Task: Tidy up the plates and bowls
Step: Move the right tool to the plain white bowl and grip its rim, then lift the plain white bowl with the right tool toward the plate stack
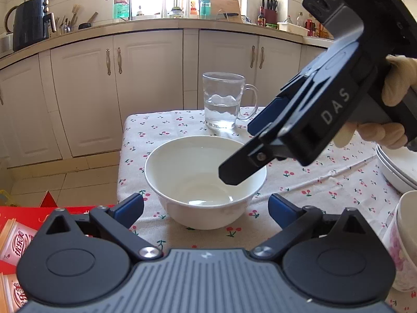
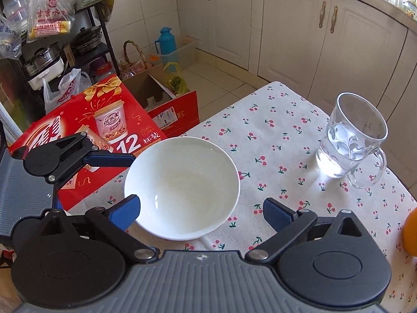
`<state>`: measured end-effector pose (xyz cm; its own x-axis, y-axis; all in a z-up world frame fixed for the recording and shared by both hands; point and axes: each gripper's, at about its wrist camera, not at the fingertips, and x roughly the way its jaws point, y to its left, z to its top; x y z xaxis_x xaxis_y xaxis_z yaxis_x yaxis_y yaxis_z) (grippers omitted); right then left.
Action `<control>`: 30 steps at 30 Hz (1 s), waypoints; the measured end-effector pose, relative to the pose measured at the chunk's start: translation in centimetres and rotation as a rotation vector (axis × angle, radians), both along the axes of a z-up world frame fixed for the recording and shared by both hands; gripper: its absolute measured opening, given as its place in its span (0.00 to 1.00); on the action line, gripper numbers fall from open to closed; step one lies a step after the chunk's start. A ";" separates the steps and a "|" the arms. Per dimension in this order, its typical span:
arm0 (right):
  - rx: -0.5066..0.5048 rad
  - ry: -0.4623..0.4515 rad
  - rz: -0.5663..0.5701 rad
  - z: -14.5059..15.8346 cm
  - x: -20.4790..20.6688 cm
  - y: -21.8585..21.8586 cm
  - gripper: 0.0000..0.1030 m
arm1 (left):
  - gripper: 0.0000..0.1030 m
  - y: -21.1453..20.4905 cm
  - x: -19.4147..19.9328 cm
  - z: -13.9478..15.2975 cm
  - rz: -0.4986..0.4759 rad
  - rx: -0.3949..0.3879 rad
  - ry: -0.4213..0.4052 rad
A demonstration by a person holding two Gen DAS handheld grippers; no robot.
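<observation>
From the left wrist, the left gripper (image 1: 206, 208) stands spread wide, empty, before a white ceramic bowl (image 1: 205, 180) on the cherry-print tablecloth (image 1: 312, 180); cream kitchen cabinets (image 1: 146, 78) stand behind. From the right wrist, the right gripper (image 2: 199, 211) gapes wide just over the bowl's (image 2: 182, 186) near rim, gripping nothing, with a glass mug (image 2: 351, 135) well apart.

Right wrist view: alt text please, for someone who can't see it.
An empty white bowl sits on a cherry-print tablecloth, the open right tool just above its near rim. A glass mug holding water stands to the right.
</observation>
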<state>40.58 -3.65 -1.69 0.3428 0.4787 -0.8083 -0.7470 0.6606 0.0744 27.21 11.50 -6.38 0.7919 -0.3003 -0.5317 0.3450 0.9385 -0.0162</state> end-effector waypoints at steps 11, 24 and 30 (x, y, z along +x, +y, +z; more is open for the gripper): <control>0.046 0.070 -0.005 -1.6 2.6 0.7 0.83 | 0.95 0.0 0.8 -0.2 0.002 0.001 0.013; 0.079 0.109 0.007 -2.2 3.0 0.7 0.71 | 0.86 0.0 0.9 0.0 -0.015 0.002 0.020; 0.097 0.122 -0.001 -2.2 2.9 0.4 0.71 | 0.86 -0.2 0.9 0.2 -0.021 0.016 0.028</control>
<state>43.48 -3.21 -3.87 0.2457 0.5566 -0.7936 -0.7278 0.6467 0.2283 28.06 11.26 -6.16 0.7704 -0.3079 -0.5583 0.3641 0.9313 -0.0111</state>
